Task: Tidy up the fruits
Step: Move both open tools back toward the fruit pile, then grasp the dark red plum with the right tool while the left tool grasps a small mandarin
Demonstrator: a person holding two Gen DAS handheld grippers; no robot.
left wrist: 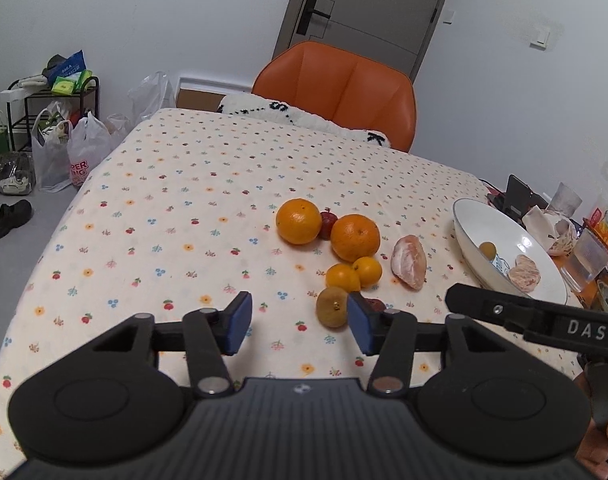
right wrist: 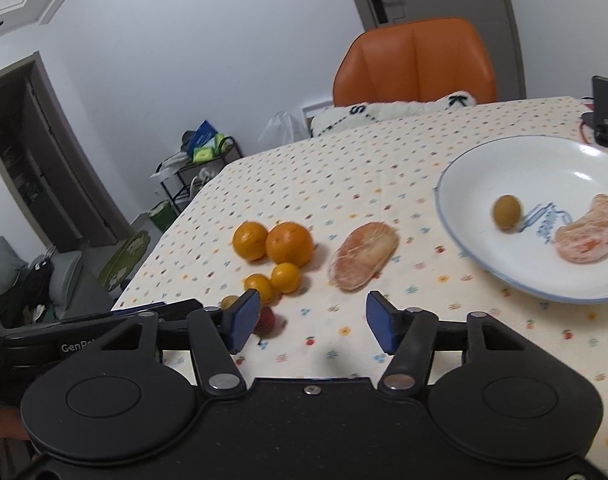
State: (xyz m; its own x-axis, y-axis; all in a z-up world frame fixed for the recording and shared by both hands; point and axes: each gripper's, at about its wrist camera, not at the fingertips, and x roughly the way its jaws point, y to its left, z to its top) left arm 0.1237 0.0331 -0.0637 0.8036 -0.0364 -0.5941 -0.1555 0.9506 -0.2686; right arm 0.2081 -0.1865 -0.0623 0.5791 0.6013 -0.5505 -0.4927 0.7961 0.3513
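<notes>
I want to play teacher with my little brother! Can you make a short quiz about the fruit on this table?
1. True or false: the white plate already has fruit in it.
2. How many round orange citrus fruits sit on the tablecloth? A) two B) four C) six
3. Fill in: the peeled pomelo piece on the cloth lies between the orange pile and the ____.

Key
1. True: a small brownish-green fruit and a peeled segment lie in it.
2. B: two big oranges and two small ones.
3. Plate.

Bonus: the left gripper and right gripper are both open and hold nothing.
</notes>
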